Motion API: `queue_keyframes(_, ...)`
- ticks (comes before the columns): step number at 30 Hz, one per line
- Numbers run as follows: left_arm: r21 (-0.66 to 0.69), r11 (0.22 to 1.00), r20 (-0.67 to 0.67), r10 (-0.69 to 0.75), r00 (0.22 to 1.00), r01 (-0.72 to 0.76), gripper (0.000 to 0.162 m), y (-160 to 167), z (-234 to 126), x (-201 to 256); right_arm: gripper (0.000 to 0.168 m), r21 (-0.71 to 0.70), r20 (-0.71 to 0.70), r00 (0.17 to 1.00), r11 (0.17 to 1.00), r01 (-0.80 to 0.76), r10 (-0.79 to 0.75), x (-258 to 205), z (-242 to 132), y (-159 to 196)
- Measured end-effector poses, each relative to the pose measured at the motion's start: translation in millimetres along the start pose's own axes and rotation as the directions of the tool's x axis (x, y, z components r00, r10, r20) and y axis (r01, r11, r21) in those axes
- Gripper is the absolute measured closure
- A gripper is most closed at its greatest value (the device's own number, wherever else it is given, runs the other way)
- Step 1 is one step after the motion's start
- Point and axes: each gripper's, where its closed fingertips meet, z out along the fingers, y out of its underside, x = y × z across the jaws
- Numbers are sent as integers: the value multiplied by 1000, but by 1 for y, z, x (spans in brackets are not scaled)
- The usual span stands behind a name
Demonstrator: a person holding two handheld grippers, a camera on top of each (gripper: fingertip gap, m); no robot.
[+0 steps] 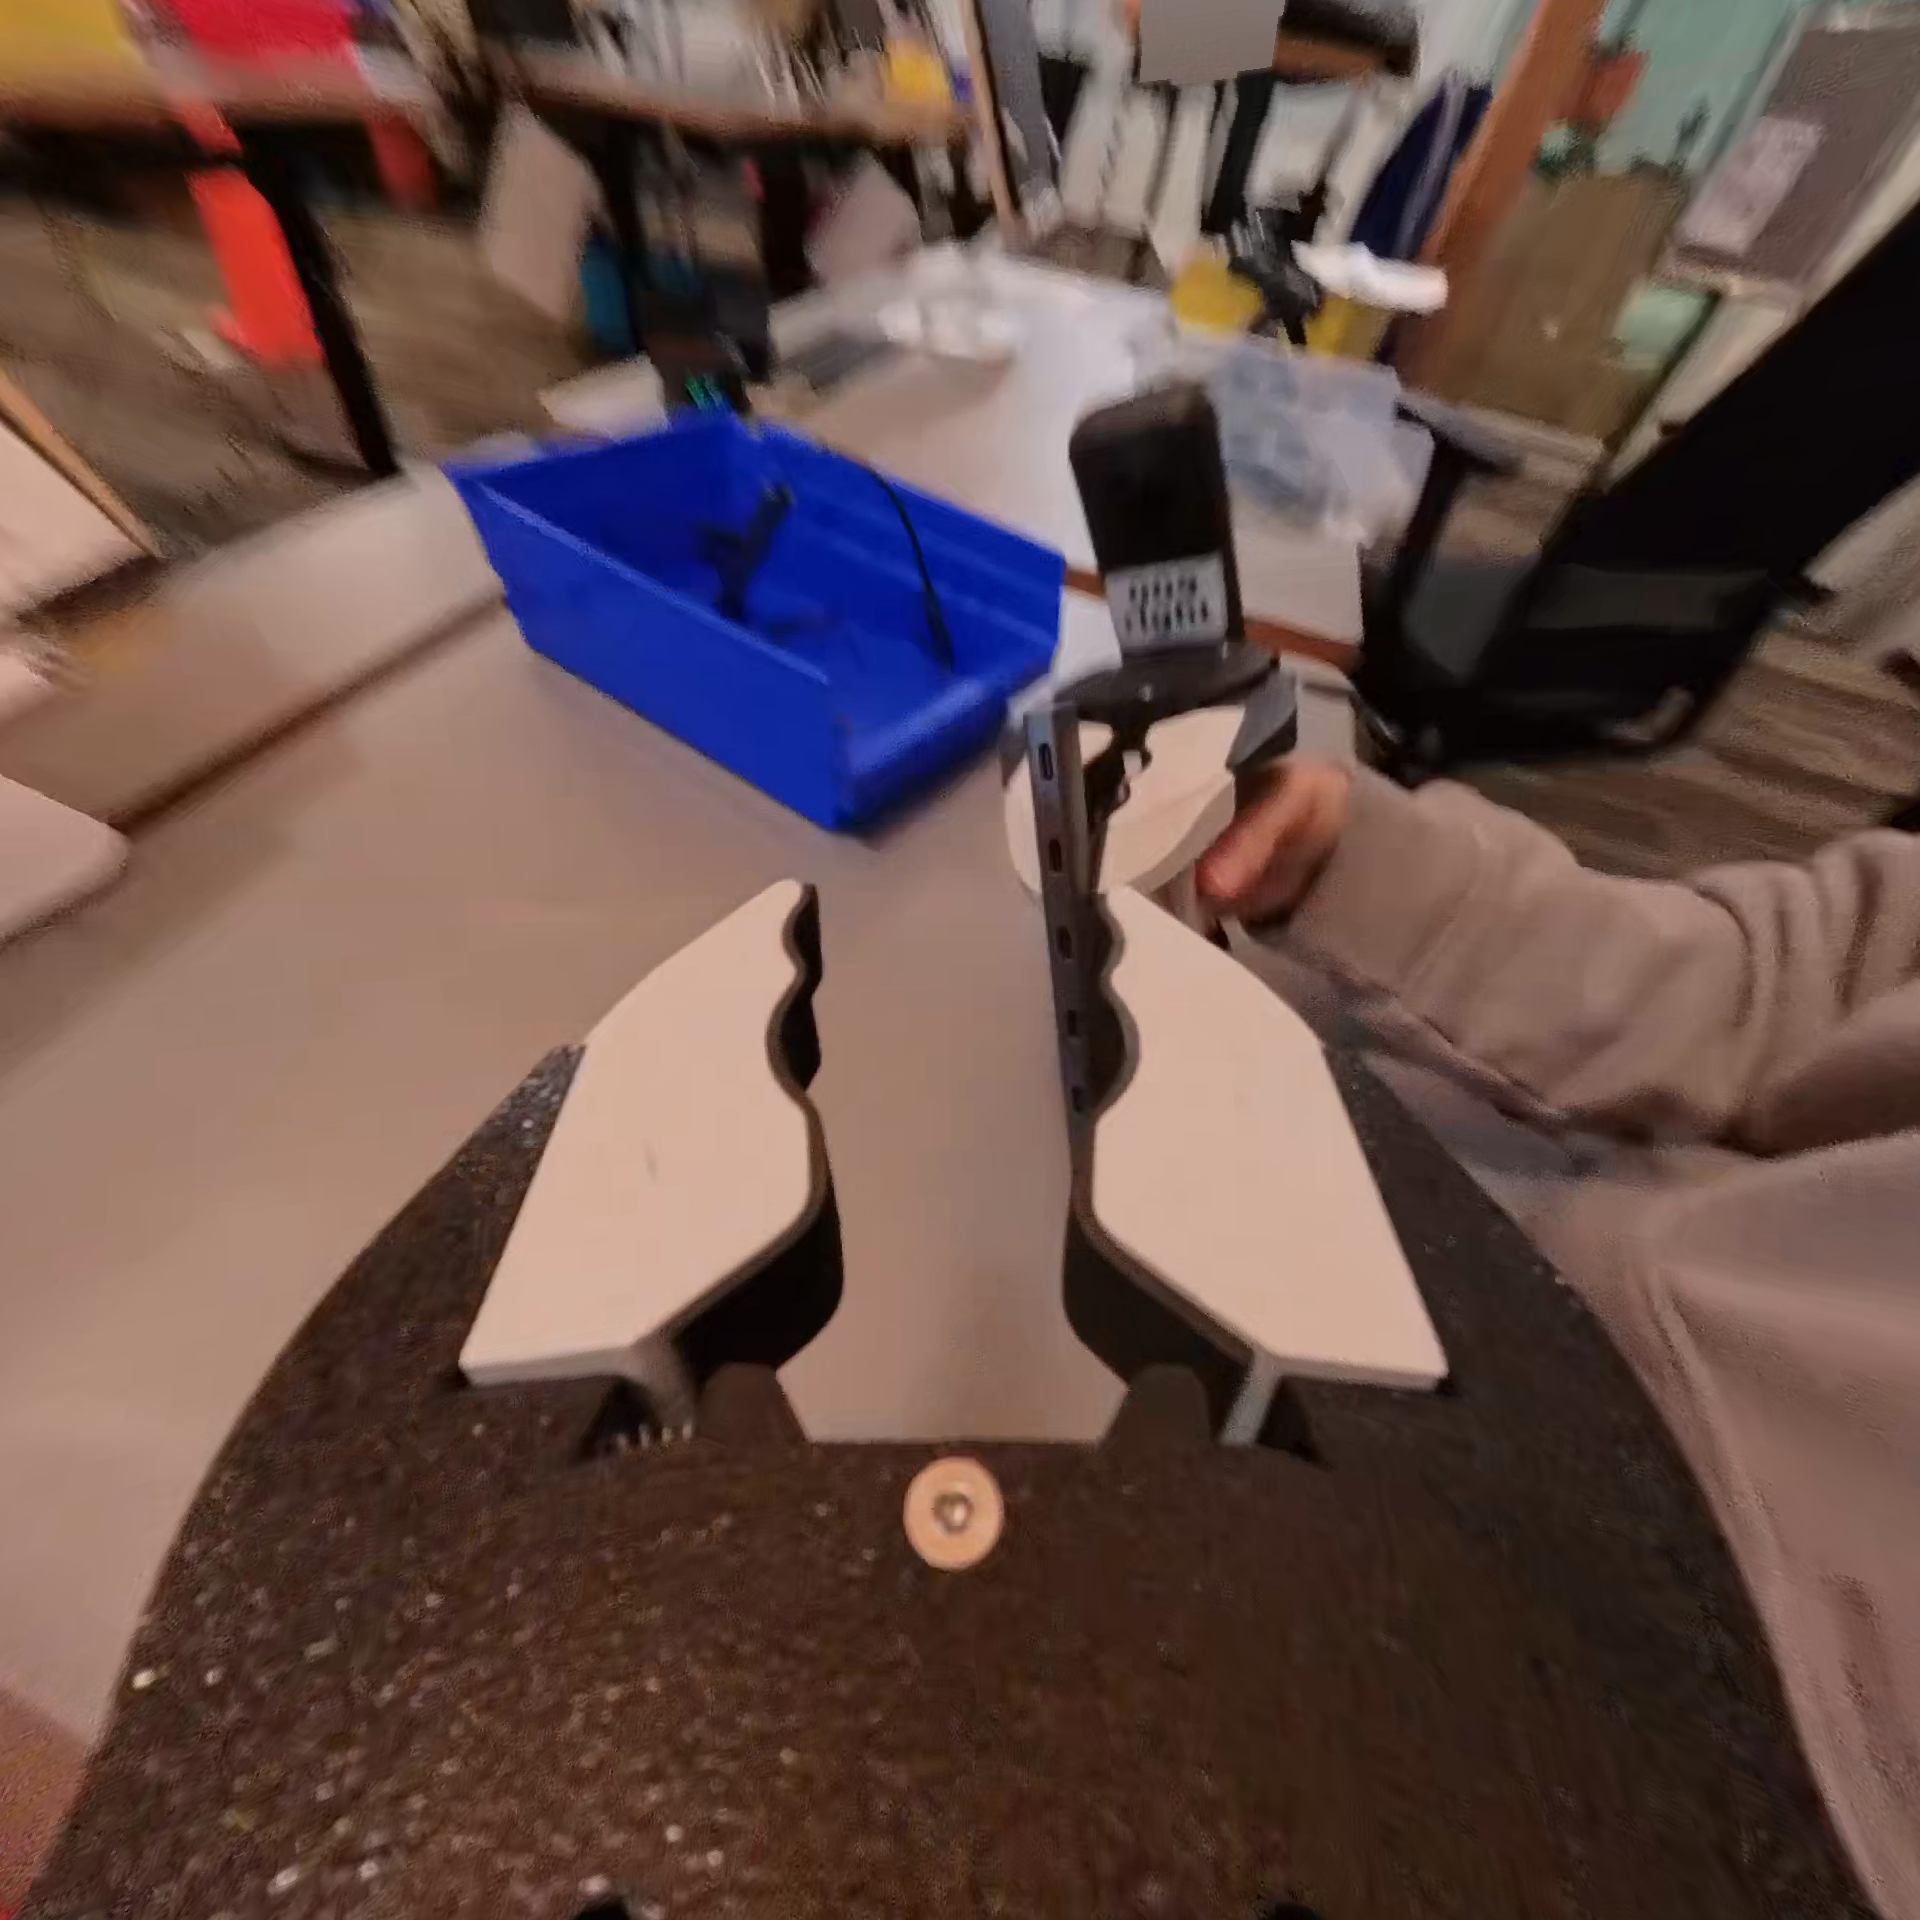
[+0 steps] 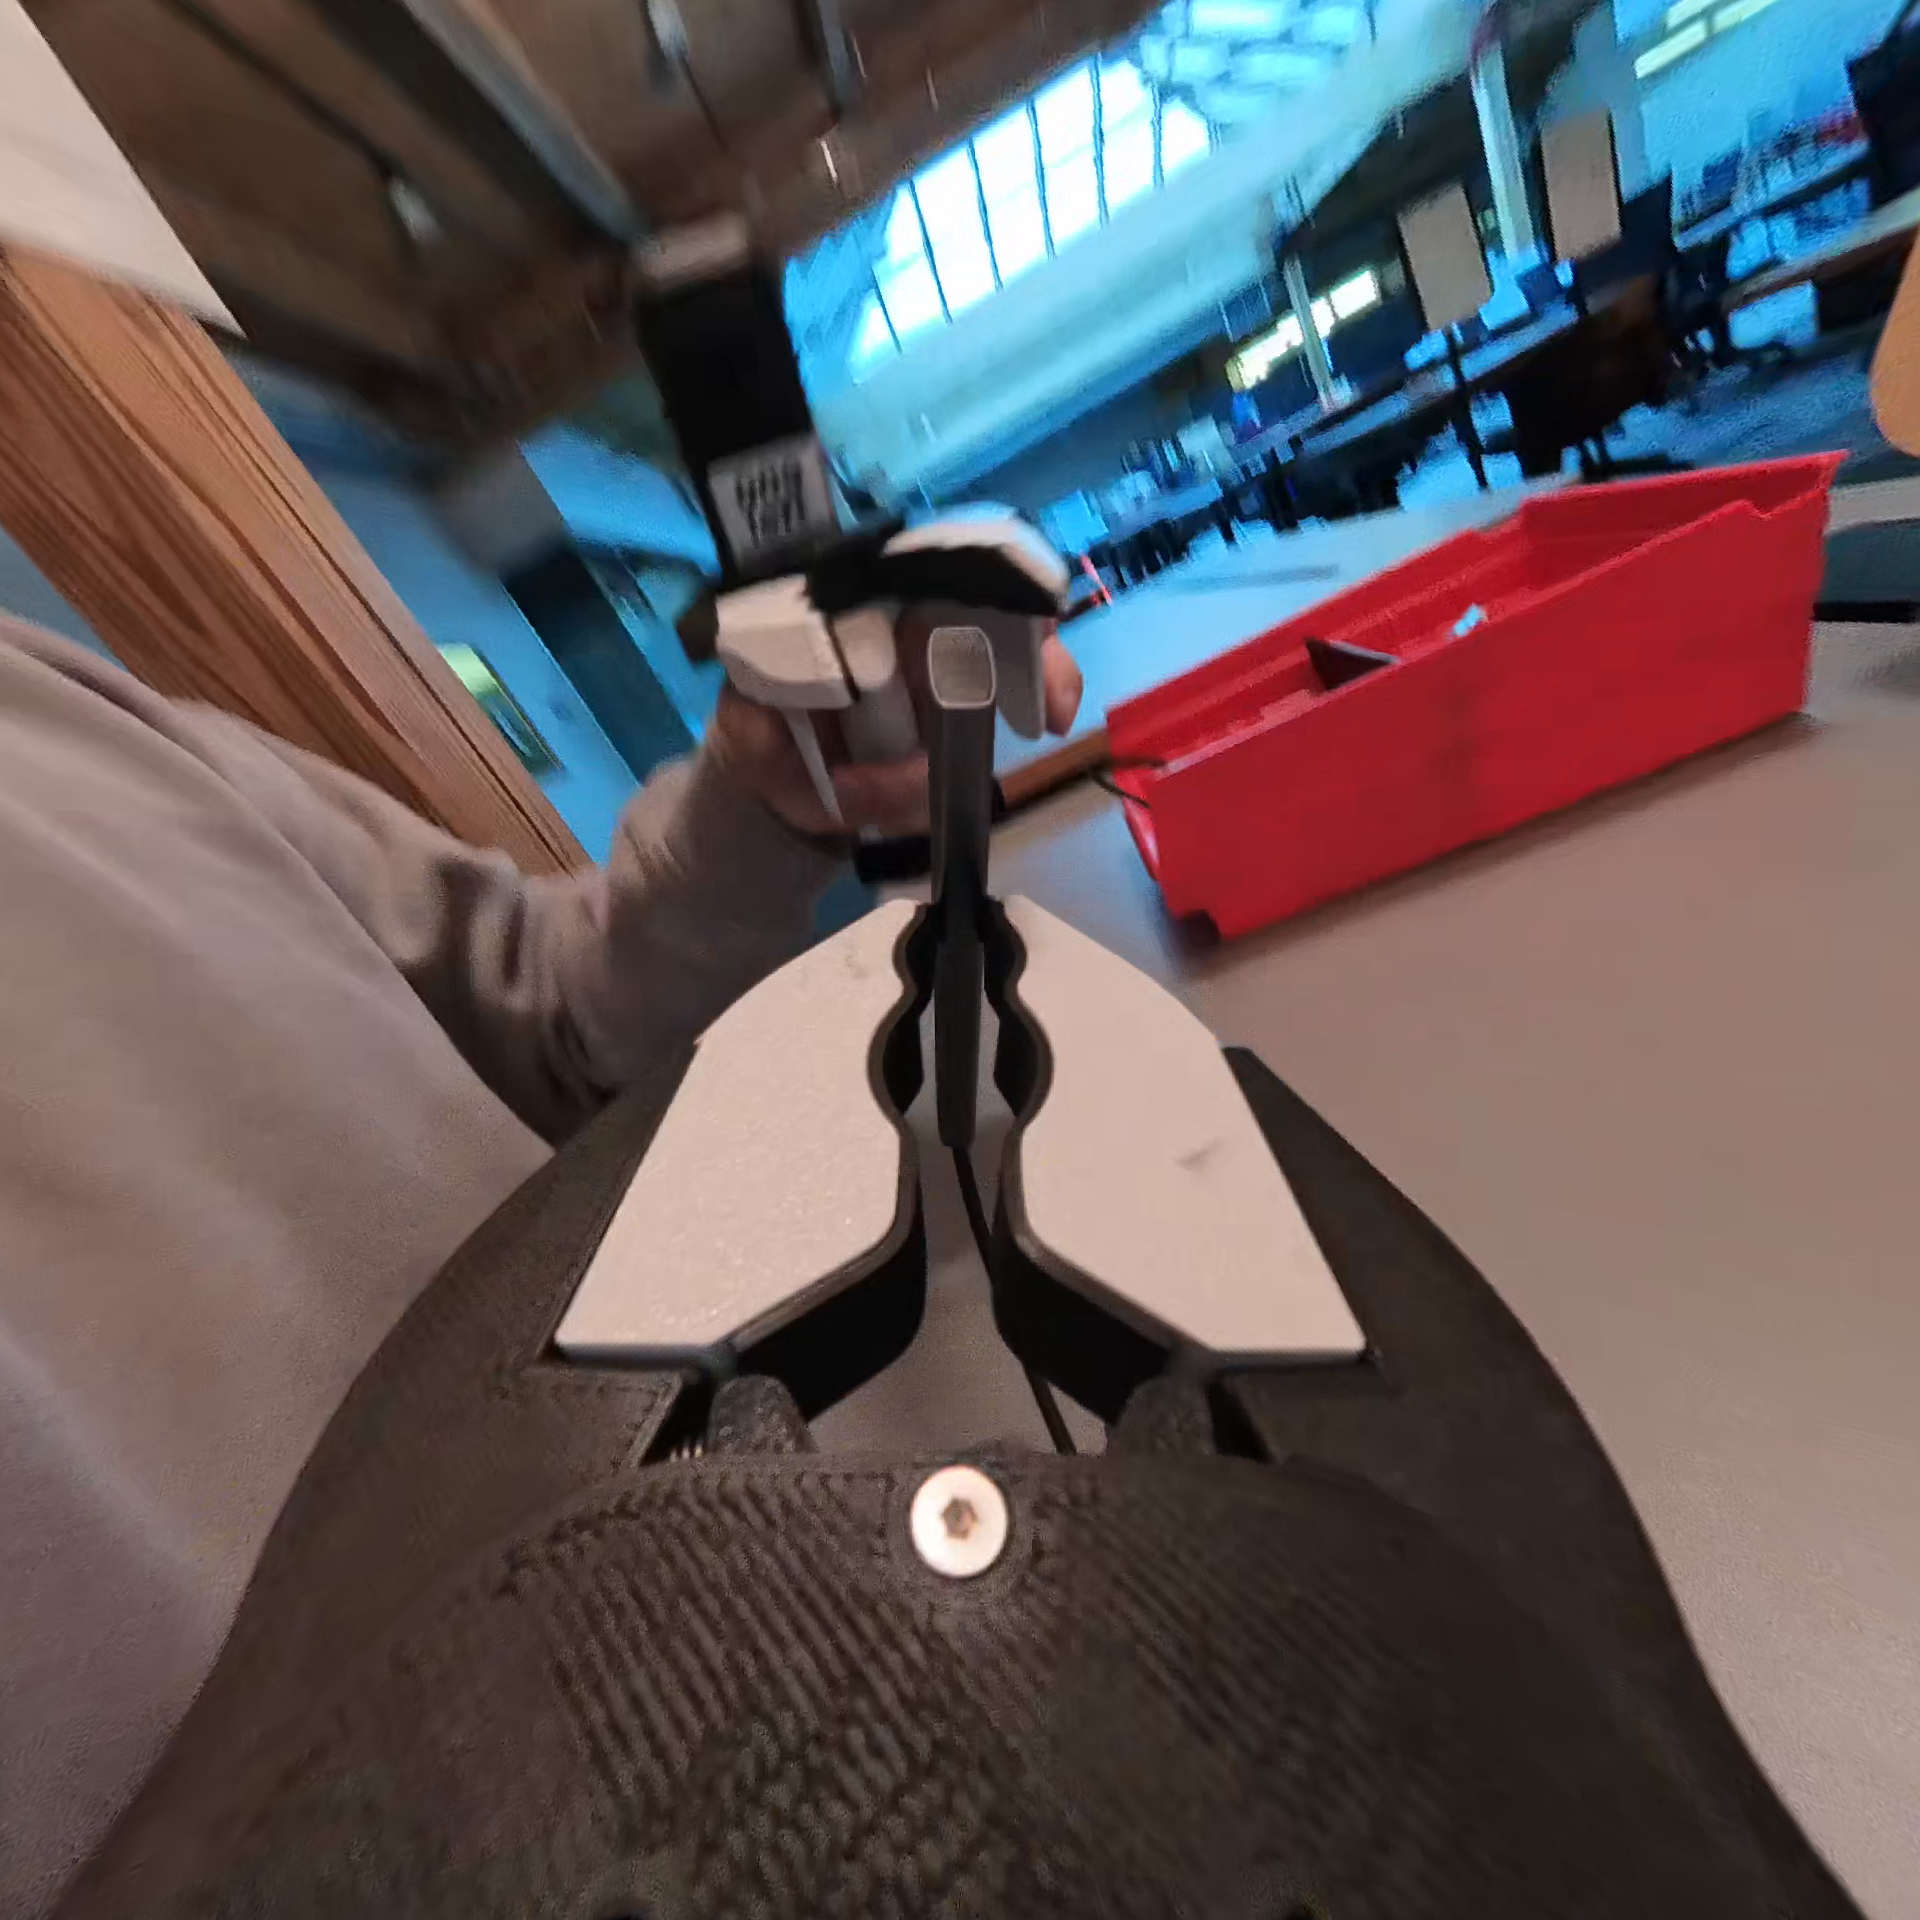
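Viewing along the left gripper (image 1: 961,935): fingers released, a grey port hub (image 1: 1062,914) touching the right finger's inner edge; blue bin (image 1: 665,613) beyond on the worktop (image 1: 312,935). Right gripper (image 2: 961,914): fingers clenched on the hub (image 2: 958,831); red bin (image 2: 1455,748) beyond-right.

The slim grey hub (image 1: 1062,914) (a row of ports down its edge) stands upright beside the blue bin (image 1: 769,613), clamped by the right gripper (image 2: 961,914), touching one finger (image 1: 1226,1122) of the spread left gripper (image 1: 961,914).
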Motion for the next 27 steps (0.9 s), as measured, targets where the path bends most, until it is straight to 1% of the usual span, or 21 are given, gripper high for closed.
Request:
queue_keyframes(2, -139, 990, -89, -48, 995, 35, 114, 14, 11, 5, 159, -109, -50, 996, 991, 73, -79, -2, 6, 8)
queue_keyframes(3, -188, 981, -113, -62, 992, 40, 115, 20, 17, 8, 159, -148, -62, 992, 984, 99, -109, -4, 8, 12)
queue_keyframes(5, -250, 967, -165, -84, 983, 41, 124, 28, 28, 15, 159, -207, -89, 984, 970, 130, -151, -3, 13, 20)
queue_keyframes(6, -272, 961, -182, -102, 978, 50, 127, 32, 33, 18, 159, -241, -92, 981, 960, 143, -169, -4, 15, 26)
queue_keyframes(9, -288, 957, -243, -120, 963, 47, 151, 36, 38, 27, 159, -303, -143, 958, 932, 197, -248, 3, 13, 34)
queue_keyframes(12, -297, 954, -260, -113, 959, 32, 151, 39, 38, 30, 159, -326, -142, 947, 916, 232, -290, 3, 9, 37)
queue_keyframes(14, -306, 951, -245, -111, 963, 32, 152, 41, 38, 29, 159, -352, -141, 945, 907, 230, -294, 6, 8, 40)
queue_keyframes(16, -269, 959, -170, -138, 976, 89, 152, 39, 42, 16, 157, -338, -209, 915, 903, 263, -345, 16, 8, 33)
queue_keyframes(17, -227, 962, -116, -183, 976, 153, 152, 36, 43, 5, 152, -321, -273, 880, 900, 296, -387, 24, 6, 25)
queue_keyframes(18, -162, 955, -60, -262, 963, 249, 153, 32, 44, -9, 134, -302, -346, 832, 892, 338, -432, 30, 4, 17)
queue_keyframes(19, -84, 930, -17, -360, 933, 358, 153, 28, 42, -24, 119, -291, -411, 778, 877, 381, -475, 35, 1, 11)
queue_keyframes(20, -2, 888, 1, -459, 888, 459, 153, 24, 39, -39, 113, -304, -470, 713, 854, 423, -520, 38, -2, 7)
queue_keyframes(21, 86, 830, 2, -553, 833, 551, 153, 21, 36, -51, 107, -319, -533, 640, 832, 454, -553, 42, -4, 4)
queue_keyframes(23, 236, 689, -67, -692, 719, 685, 152, 14, 29, -67, 105, -298, -619, 540, 807, 510, -570, 42, -5, 3)
queue_keyframes(24, 285, 607, -117, -746, 655, 742, 153, 13, 26, -72, 105, -260, -665, 505, 805, 534, -550, 41, -7, 3)
queue_keyframes(25, 306, 531, -169, -787, 594, 790, 153, 13, 26, -74, 107, -226, -693, 485, 800, 555, -533, 39, -8, 4)
queue_keyframes(27, 293, 417, -267, -829, 492, 861, 153, 17, 29, -73, 107, -220, -716, 446, 780, 586, -537, 41, -11, 6)
